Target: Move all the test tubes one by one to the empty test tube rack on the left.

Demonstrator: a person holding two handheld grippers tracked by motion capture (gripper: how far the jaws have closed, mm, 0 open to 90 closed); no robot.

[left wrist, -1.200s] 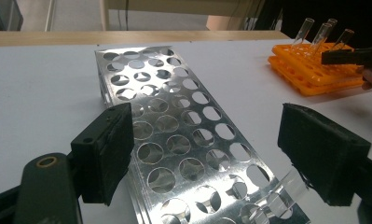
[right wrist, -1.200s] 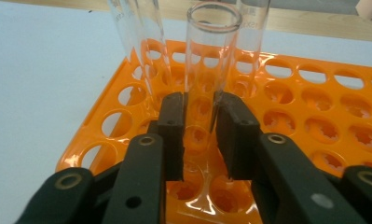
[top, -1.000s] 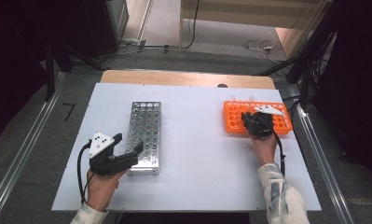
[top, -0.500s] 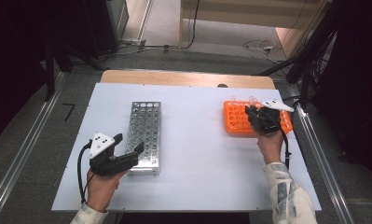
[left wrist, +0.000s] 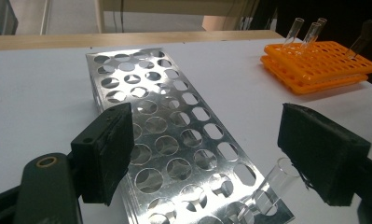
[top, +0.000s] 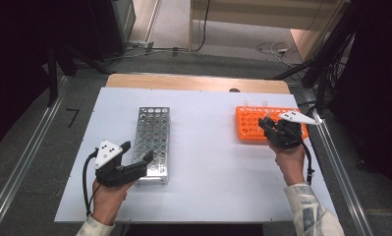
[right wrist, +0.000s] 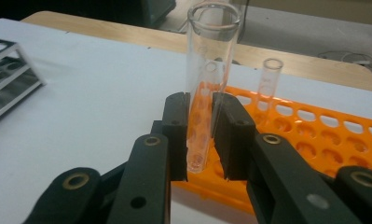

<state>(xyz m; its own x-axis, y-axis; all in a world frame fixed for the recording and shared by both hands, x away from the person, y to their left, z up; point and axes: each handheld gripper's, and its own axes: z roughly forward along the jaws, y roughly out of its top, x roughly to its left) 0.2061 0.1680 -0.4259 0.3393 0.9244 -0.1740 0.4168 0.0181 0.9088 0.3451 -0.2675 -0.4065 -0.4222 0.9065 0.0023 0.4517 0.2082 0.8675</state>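
Right gripper (right wrist: 201, 135), held at the right side of the white surface (top: 208, 147): its jaws are clamped on a clear glass test tube (right wrist: 207, 70), which stands upright between them with its open mouth at the top. The tube's rounded bottom sits just above the near edge of the orange rack (right wrist: 314, 144); whether it touches the rack cannot be told. A second, smaller-looking tube (right wrist: 269, 86) stands upright in a hole of the orange rack farther back.

Left gripper (left wrist: 211, 144), held near the front left of the surface: its jaws are spread wide and grasp nothing. They straddle the near end of the metal rack (left wrist: 174, 140), which lies flat with rows of round holes. One clear tube (left wrist: 272, 189) leans in a hole at that near corner, just beside the right-hand jaw.

The two racks lie well apart.
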